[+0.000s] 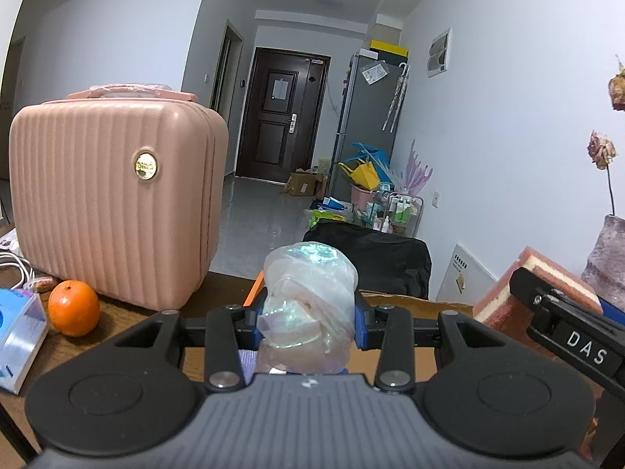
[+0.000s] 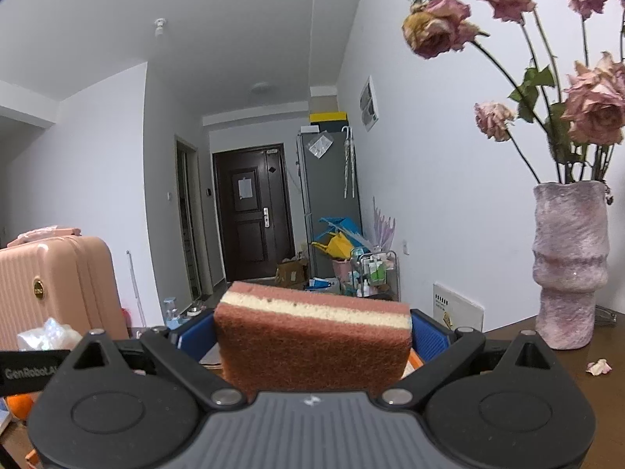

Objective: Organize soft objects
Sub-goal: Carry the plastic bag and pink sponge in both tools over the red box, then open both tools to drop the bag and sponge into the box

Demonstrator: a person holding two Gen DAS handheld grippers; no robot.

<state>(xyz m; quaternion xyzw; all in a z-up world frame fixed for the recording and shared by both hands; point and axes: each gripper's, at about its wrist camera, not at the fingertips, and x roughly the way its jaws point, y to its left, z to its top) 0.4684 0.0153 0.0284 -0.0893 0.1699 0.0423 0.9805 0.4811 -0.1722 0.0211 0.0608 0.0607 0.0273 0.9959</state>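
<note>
Carrying | left claw clamps crinkled plastic bundle | right claw clamps sponge | both lifted above desk for sorting.

At the lower centre, the left gripper clamps a crumpled clear plastic bag between its blue pads — something pale pink inside, perhaps cloth. At left stands a pink ribbed case with an orange just beside it. At right, the right gripper holds a sponge.
</note>
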